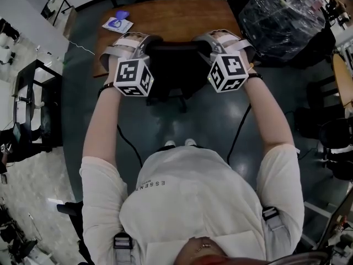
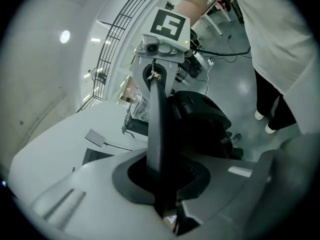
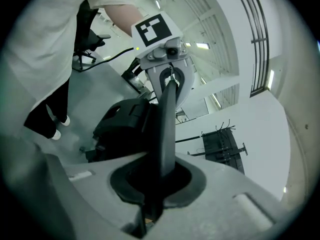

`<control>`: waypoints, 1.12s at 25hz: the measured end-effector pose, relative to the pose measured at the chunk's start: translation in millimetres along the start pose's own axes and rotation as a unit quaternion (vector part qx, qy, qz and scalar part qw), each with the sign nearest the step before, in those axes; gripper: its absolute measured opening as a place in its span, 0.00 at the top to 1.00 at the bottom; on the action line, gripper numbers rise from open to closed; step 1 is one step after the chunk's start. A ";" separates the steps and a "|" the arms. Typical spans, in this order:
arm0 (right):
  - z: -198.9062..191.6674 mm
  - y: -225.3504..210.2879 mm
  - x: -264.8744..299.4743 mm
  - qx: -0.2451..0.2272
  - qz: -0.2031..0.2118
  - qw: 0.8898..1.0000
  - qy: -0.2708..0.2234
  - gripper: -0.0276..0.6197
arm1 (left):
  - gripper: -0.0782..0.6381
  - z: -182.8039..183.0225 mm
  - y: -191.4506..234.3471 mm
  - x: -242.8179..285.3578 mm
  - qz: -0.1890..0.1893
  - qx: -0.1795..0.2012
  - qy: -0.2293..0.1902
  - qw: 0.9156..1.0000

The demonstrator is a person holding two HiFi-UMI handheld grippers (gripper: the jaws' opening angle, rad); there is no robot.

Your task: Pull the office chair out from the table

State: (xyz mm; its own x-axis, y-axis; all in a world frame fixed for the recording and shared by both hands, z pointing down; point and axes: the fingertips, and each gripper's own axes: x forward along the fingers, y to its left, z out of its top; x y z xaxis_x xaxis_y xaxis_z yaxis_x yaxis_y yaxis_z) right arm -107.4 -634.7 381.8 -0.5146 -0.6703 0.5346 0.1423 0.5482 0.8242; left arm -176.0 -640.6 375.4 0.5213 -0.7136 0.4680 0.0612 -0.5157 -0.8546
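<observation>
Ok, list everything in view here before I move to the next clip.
office chair: one, black, at the table, backrest gripped at both ends
table: one, brown wood, beyond the chair
packet: one, blue-white, table's left corner
wrapped bundle: one, clear plastic, right of the table
cables: two, black, on the floor
left gripper: one, pale grey, shut on backrest's left end
right gripper: one, pale grey, shut on its right end

The wooden table point(image 1: 171, 18) blocks the office chair point(image 1: 175, 70) ahead; open floor point(image 1: 209, 115) lies behind, crossed by cables point(image 1: 240, 128).
</observation>
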 end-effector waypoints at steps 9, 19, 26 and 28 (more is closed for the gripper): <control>6.2 7.7 -9.8 0.007 0.001 1.000 0.011 0.94 | 0.81 7.1 -7.1 -10.2 -0.005 -0.002 -0.004 1.000; 16.6 29.3 -42.4 0.002 -0.029 1.000 0.001 0.94 | 0.80 35.3 -27.0 -31.0 -0.006 -0.007 -0.005 1.000; 18.2 43.5 -63.6 -0.019 -0.050 0.998 -0.014 0.94 | 0.81 57.3 -42.7 -44.6 0.002 -0.011 0.023 1.000; 19.8 49.2 -71.8 -0.027 -0.052 0.998 -0.019 0.94 | 0.80 65.2 -47.8 -49.8 0.007 -0.015 0.033 0.999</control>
State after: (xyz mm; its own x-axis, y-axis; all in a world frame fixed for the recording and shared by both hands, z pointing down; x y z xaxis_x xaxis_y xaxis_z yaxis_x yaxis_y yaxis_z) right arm -80.2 -549.7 380.3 -0.5602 -0.7026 0.4388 0.1304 0.4483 0.8843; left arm -149.4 -549.5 378.2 0.4638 -0.7502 0.4713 0.0293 -0.5187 -0.8545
